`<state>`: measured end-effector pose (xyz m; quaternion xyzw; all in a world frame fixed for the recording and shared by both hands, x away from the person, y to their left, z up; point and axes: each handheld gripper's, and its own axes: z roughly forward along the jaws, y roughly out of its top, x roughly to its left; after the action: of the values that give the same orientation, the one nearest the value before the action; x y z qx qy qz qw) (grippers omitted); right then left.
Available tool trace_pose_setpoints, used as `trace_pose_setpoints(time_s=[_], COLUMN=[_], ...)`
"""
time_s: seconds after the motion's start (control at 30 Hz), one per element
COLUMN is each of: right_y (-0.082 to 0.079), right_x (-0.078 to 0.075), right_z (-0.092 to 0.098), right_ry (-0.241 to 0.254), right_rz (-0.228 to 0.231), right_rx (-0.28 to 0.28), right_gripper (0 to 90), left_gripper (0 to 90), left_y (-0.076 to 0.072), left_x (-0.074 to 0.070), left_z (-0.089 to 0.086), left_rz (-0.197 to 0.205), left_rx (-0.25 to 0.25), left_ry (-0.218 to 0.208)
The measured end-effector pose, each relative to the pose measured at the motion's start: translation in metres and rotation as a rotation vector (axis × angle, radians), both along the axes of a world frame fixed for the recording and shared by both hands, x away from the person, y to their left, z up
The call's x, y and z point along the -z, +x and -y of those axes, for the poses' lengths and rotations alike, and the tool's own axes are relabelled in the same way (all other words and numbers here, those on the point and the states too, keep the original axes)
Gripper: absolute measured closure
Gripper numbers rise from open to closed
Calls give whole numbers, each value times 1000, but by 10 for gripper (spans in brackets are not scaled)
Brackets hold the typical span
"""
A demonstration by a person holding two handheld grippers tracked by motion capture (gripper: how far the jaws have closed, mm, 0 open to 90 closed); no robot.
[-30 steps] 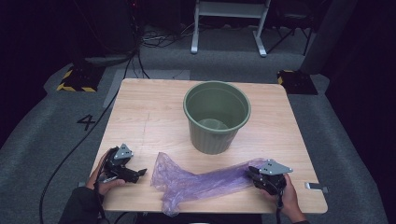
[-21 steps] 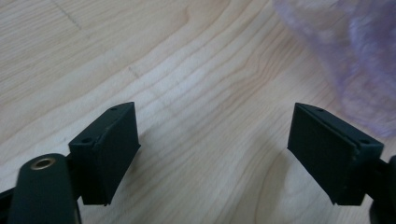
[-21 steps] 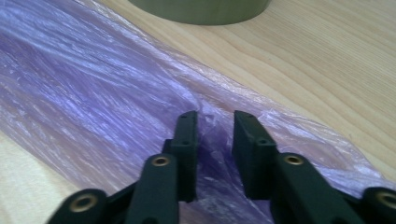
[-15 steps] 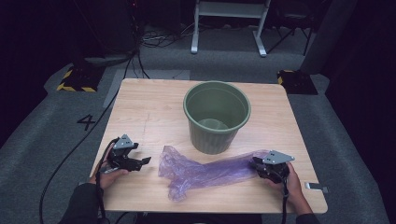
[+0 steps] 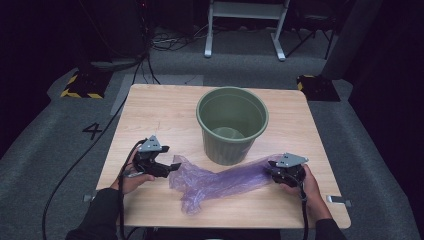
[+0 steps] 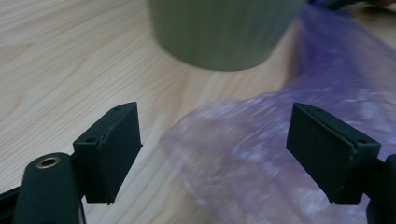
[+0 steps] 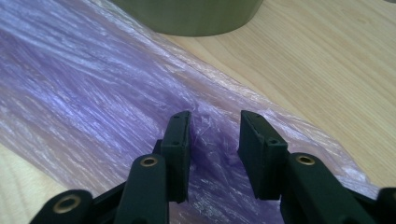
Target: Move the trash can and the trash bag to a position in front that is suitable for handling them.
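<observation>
your left gripper (image 5: 172,166) sits at the left end of the purple plastic bag (image 5: 220,181), which lies crumpled flat on the wooden table (image 5: 160,112), stretched from your left gripper across to your right one, just in front of the green bucket (image 5: 232,122). in the left gripper view its 2 jaws stand wide apart, with the bag's edge (image 6: 261,154) lying between them and neither pad pressing on it, so that gripper is released. its jaws narrowed a little within the last second but have since held steady.

your right gripper (image 5: 272,171) is at the bag's other end, near the right side of the table. in the right gripper view its 2 jaws (image 7: 212,149) stand a small gap apart over a bunched fold of the bag (image 7: 93,93), and they have just been opening. the film lies in the gap, yet the pads look clear of it, so the grip reads as let go. the bucket stands upright, its base just beside the bag's upper edge.
</observation>
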<state>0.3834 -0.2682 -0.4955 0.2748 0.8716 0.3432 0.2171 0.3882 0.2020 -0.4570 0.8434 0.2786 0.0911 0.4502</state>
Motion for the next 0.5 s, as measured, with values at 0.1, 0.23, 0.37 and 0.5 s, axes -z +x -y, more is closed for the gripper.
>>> trace_pose_setpoints(time_s=[0.1,0.23,0.37,0.5], right_y=[2,6,8,13], right_x=[0,0,0,0], right_z=[0,1,0,-1], right_ry=[7,-5,-27,-28], right_rz=[-1,12,46,65], right_rx=[2,27,77,138], right_gripper=[631,619,599,536], left_gripper=[177,301,430,484], left_y=[0,2,-2,-6], left_x=[3,12,20,24], left_z=[14,28,36,41], left_rz=[-2,-28,-48,-59], left_rx=[50,128,217,261], left_ry=[36,98,126,123])
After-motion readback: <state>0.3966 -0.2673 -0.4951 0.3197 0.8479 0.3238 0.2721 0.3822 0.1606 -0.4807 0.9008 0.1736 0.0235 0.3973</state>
